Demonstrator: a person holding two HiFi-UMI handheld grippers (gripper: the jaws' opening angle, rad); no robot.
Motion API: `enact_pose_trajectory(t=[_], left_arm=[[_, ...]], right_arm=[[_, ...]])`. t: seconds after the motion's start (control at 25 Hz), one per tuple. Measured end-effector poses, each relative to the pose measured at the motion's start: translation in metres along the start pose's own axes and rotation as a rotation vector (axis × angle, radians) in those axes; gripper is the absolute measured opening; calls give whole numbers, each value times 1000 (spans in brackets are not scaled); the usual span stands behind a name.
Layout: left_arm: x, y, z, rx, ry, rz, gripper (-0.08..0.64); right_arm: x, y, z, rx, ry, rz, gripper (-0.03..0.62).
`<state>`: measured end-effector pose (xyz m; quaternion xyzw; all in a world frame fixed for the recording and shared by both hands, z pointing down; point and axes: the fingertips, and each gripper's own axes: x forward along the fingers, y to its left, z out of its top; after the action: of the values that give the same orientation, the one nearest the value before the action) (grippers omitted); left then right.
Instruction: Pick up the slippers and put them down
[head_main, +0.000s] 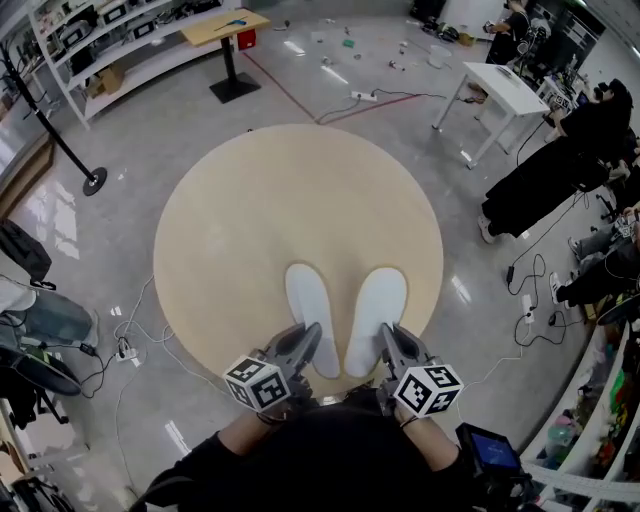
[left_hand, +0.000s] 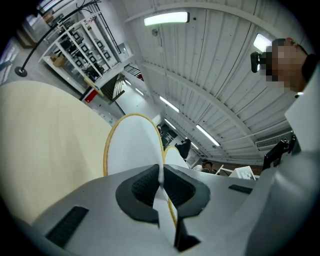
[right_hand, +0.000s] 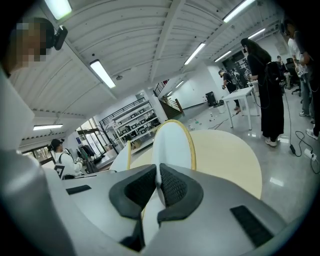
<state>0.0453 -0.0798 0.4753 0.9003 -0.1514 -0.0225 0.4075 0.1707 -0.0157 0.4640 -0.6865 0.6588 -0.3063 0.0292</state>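
White slippers (head_main: 375, 310) are pinched by the left gripper (head_main: 305, 338) and right gripper (head_main: 392, 338); settle both flat on the surface (head_main: 280, 200) before letting go.

Round table: a pale wooden top (head_main: 290, 210) is seen on a glossy grey floor (head_main: 120, 250).
White table: a rectangular one (head_main: 500, 85) is set well apart at the upper right.
Small table: a wood-topped pedestal (head_main: 225, 28) is placed near the shelving (head_main: 110, 40).
Stand: a dark pole with a round base (head_main: 94, 181) is seen at the left.
Cables: leads (head_main: 385, 97) are strewn over the floor, and a power strip (head_main: 126, 350) lies near the round table.
People: figures in black (head_main: 560, 165) are seen at the right edge.
Ceiling: strip lights (left_hand: 166, 19) are mounted on white panelling.
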Motion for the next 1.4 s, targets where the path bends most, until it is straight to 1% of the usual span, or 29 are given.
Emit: enact_pose_trajectory(t=[0.08,0.2,0.4,0.48,0.6,0.8,0.92,1.04,1.2,1.4], left_arm=[[13,-4,-5,11,1,14,31],[37,-4,-9,26,-10,58,31],[91,23,-13,31,-40,169,31],[118,34,-12,22,-57,230,31],[159,37,-10,-7,-83,310,31],[235,39,-21,-26,-95,394,31],[279,42,-30,-39,-93,424,31],[309,54,-34,-39,-91,456,31],[325,68,-42,-43,-80,488,31],[346,80,-60,-48,-27,530,31]], right_arm=[[-2,-15,6,5,-6,13,26],[7,-44,11,32,8,46,26],[54,-98,24,42,65,133,26],[76,-124,33,53,98,173,26],[103,-163,51,71,153,228,26],[138,-229,76,81,233,290,26],[152,-269,93,74,267,310,26],[166,-301,106,57,289,315,26],[178,-330,109,40,326,299,26],[189,-362,111,-12,367,262,26]])
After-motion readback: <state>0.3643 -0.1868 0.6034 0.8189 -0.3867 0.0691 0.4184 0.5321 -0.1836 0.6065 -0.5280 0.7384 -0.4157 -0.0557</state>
